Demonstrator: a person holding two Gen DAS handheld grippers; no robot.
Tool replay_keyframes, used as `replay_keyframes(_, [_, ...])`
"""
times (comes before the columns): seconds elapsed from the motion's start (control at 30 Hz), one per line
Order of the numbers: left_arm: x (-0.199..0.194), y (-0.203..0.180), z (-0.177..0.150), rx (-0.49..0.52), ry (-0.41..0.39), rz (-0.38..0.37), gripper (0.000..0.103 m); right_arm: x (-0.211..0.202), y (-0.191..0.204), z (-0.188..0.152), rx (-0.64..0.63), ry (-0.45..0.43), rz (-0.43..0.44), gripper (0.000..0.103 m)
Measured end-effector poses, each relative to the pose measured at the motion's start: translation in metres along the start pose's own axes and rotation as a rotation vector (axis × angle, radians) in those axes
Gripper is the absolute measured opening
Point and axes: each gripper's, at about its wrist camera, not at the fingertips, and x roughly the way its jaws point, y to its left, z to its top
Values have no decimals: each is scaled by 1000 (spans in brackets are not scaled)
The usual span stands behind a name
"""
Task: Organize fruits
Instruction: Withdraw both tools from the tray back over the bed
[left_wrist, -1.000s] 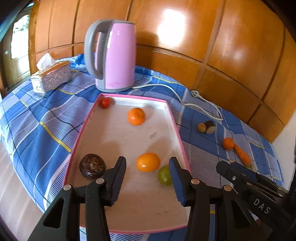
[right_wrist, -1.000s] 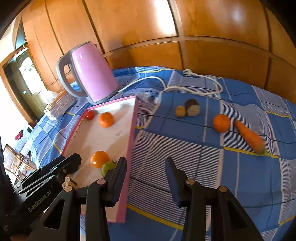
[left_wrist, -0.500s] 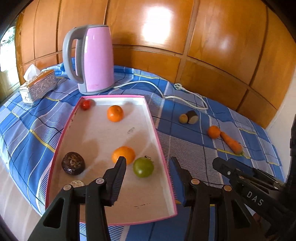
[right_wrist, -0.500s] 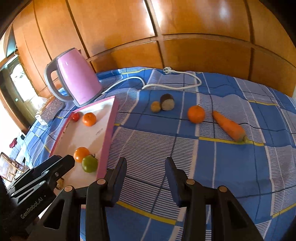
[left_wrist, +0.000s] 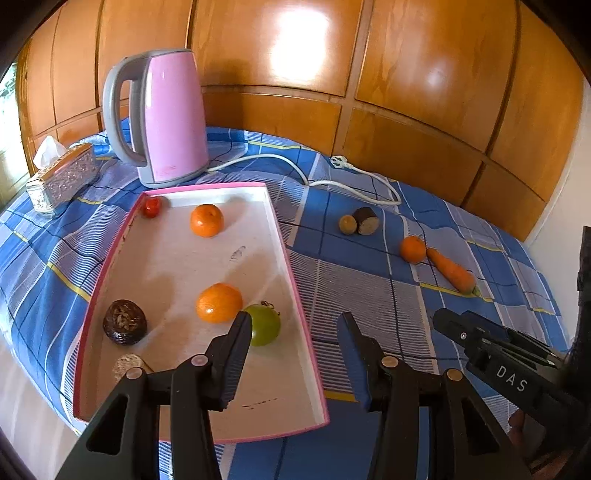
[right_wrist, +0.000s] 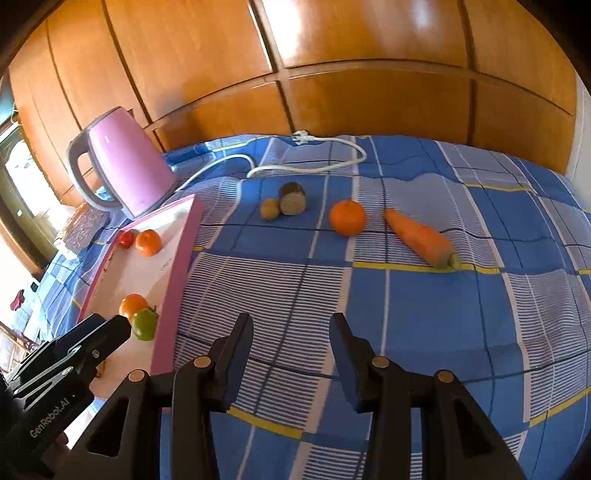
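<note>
A pink-rimmed white tray (left_wrist: 291, 280) lies on the blue checked cloth. It holds two oranges (left_wrist: 218, 302), a green fruit (left_wrist: 264, 325), a small red fruit (left_wrist: 151, 206) and a dark wrinkled fruit (left_wrist: 124, 326). On the cloth to the right lie an orange (right_wrist: 347, 218), a carrot (right_wrist: 419, 238), a small brown fruit (right_wrist: 269, 209) and a dark cut piece (right_wrist: 292, 198). My left gripper (left_wrist: 295, 332) is open and empty over the tray's right rim. My right gripper (right_wrist: 291, 332) is open and empty above the cloth, well short of the loose orange.
A pink kettle (left_wrist: 166, 118) stands behind the tray, its white cord (left_wrist: 332, 181) trailing right across the cloth. A silver tissue box (left_wrist: 61, 181) sits at the far left. Wooden wall panels close off the back. The cloth's front edge drops off at left.
Both grippers have swung right; the loose orange and carrot sit nearer the middle of the right wrist view. The left gripper moved from above the tray's fruits to its right rim. Jaws stay open.
</note>
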Motion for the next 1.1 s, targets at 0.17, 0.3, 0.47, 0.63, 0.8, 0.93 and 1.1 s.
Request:
replay_keyframes(0.17, [5, -7, -2, 14, 13, -7, 49, 1, -11, -2, 23, 4, -14, 43])
replay_keyframes(0.3, [7, -11, -2, 29, 17, -10, 49, 2, -18, -3, 34, 4, -23, 43])
replay_keyframes(0.47, [10, -19, -3, 51, 25, -19, 49, 4, -26, -4, 50, 6, -33, 43])
replay_keyframes(0.63, [15, -27, -2, 68, 31, -29, 49, 5, -34, -4, 65, 11, -41, 43])
replay_keyframes(0.8, [19, -35, -1, 80, 37, -36, 49, 8, -41, -5, 78, 21, -49, 43])
replay_keyframes(0.93, [23, -42, 1, 92, 43, -42, 49, 10, -46, -5, 87, 24, -53, 43])
replay_keyframes(1.1, [30, -47, 3, 101, 52, -47, 49, 12, -53, -5, 99, 25, -58, 43])
